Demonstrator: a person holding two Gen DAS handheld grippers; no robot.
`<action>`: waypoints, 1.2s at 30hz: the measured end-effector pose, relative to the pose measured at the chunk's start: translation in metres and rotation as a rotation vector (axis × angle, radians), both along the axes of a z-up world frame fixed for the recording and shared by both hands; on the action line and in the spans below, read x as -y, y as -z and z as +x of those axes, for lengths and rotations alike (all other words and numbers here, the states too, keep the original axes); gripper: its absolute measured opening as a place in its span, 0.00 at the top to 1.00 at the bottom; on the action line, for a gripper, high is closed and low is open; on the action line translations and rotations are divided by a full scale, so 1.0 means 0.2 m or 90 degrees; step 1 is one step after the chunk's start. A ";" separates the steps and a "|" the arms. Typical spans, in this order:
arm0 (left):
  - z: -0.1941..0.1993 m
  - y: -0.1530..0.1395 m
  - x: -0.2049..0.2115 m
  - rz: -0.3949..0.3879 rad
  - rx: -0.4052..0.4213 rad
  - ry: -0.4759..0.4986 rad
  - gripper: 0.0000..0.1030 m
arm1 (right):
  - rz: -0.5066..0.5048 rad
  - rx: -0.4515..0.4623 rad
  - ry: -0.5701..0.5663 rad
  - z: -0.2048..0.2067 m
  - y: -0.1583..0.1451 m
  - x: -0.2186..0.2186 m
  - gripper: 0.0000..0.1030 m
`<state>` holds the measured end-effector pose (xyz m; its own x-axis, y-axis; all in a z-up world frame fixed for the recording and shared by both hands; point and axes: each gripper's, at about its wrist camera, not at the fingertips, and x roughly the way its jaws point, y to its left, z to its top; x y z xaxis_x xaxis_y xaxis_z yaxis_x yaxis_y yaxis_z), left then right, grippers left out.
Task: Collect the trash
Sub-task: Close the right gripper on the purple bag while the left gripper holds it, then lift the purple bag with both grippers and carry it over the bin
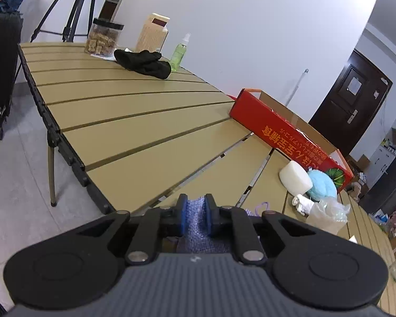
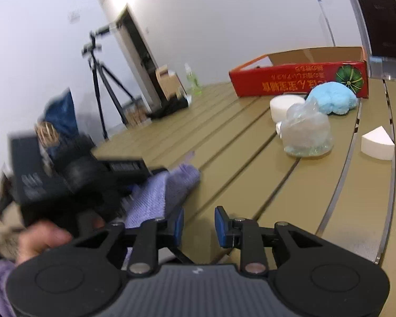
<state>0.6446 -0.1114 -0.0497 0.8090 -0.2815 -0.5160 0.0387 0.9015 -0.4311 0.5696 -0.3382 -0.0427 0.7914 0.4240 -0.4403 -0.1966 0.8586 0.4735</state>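
Note:
My left gripper (image 1: pixel 195 211) is shut on a lavender bubble-wrap bag (image 1: pixel 195 227) over the tan slatted table (image 1: pixel 134 121). The right wrist view shows the same bag (image 2: pixel 169 190), blurred, just left of my right gripper (image 2: pixel 199 227), which is open with only table between its pads. Trash lies ahead on the table: a crumpled clear plastic bag (image 2: pixel 306 134), a white foam cylinder (image 2: pixel 282 108), a blue fluffy ball (image 2: pixel 332 100), a white foam wedge (image 2: pixel 377 142) and a small white wad (image 1: pixel 302 203). Behind them stands an open red cardboard box (image 2: pixel 298 82).
At the table's far end are a black cloth (image 1: pixel 145 62), a green spray bottle (image 1: pixel 179 52), a snack jar (image 1: pixel 103 39) and a carton (image 1: pixel 153 33). A tripod (image 1: pixel 76 8) and a black suitcase (image 1: pixel 0 79) stand on the floor beyond. A hand (image 2: pixel 39 240) shows low left.

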 end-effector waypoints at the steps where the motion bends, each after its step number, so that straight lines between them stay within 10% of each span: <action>1: 0.01 0.00 0.00 -0.008 -0.004 -0.001 0.87 | 0.026 0.001 -0.010 0.00 0.00 0.02 0.74; 15: 0.06 0.01 -0.01 -0.061 -0.031 -0.005 0.87 | 0.155 0.005 -0.061 -0.02 0.00 0.08 0.60; 18: 0.06 0.01 0.00 -0.082 -0.043 0.002 0.87 | 0.102 -0.027 -0.067 0.01 0.03 0.01 0.66; 21: 0.04 -0.01 0.01 -0.073 -0.041 0.005 0.87 | 0.062 -0.078 -0.039 0.05 0.08 -0.02 0.96; 36: -0.32 -0.07 0.02 -0.007 0.046 0.094 0.92 | -0.100 -0.028 0.084 0.04 0.03 -0.03 0.97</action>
<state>0.5796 -0.1160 -0.0363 0.7934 -0.4059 -0.4536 0.2021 0.8786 -0.4327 0.5769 -0.3328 -0.0483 0.8145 0.2407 -0.5279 -0.0595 0.9398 0.3366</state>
